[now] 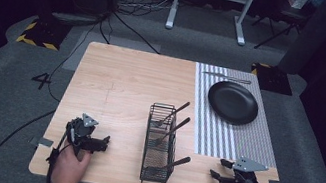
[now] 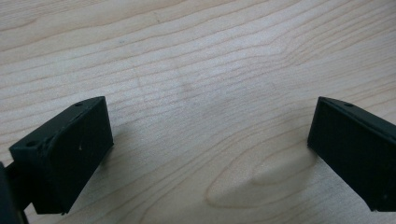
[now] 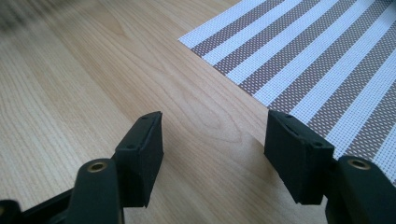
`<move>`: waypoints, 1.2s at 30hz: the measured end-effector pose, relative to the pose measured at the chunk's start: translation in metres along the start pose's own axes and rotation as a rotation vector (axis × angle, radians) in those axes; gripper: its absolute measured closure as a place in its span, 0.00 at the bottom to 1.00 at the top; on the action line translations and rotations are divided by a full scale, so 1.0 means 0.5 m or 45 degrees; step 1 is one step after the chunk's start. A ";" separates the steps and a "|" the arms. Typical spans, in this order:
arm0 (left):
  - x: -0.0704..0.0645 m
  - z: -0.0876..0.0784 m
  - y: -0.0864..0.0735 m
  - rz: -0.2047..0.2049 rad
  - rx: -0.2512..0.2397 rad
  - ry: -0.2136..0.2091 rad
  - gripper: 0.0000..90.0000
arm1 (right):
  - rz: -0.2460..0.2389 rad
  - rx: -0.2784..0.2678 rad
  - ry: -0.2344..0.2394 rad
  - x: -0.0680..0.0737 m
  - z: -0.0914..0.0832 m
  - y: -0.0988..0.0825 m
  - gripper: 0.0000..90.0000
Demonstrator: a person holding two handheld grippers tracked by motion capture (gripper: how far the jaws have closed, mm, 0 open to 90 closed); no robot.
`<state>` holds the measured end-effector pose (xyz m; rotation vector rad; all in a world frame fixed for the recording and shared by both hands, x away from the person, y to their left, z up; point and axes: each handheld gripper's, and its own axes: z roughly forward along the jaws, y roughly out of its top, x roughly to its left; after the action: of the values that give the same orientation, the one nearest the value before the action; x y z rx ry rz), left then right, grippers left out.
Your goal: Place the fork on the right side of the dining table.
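From above, a wire caddy (image 1: 160, 144) of utensils stands between both grippers on the worktop (image 1: 121, 84). Up close, the left gripper (image 2: 210, 154) has its fingers wide over bare wood. The right gripper (image 3: 212, 154), fingers wide, meets a striped placemat's (image 3: 317, 60) corner.

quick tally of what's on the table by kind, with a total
Black wire mesh caddy: 1
Dark utensils standing in the caddy: 3
Black round plate: 1
Striped woven placemat: 1
Metal utensil lying beyond the plate: 1
Hand-held grippers, left and right: 2
Total: 9
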<state>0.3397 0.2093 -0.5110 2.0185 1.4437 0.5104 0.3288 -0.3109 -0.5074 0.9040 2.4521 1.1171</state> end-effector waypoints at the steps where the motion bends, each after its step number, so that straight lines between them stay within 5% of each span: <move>1: 0.000 0.000 0.000 0.000 0.000 0.000 0.00 | 0.004 -0.001 0.001 0.000 0.000 0.000 0.42; 19: 0.000 0.000 0.000 0.000 0.002 0.000 0.00 | 0.021 0.002 -0.013 0.001 -0.002 -0.001 0.42; 36: 0.001 0.000 0.001 0.003 0.002 -0.001 0.00 | 0.056 -0.064 0.069 0.039 -0.080 0.051 0.47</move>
<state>0.3402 0.2095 -0.5109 2.0220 1.4416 0.5092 0.3048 -0.3081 -0.4620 0.9287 2.4463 1.2285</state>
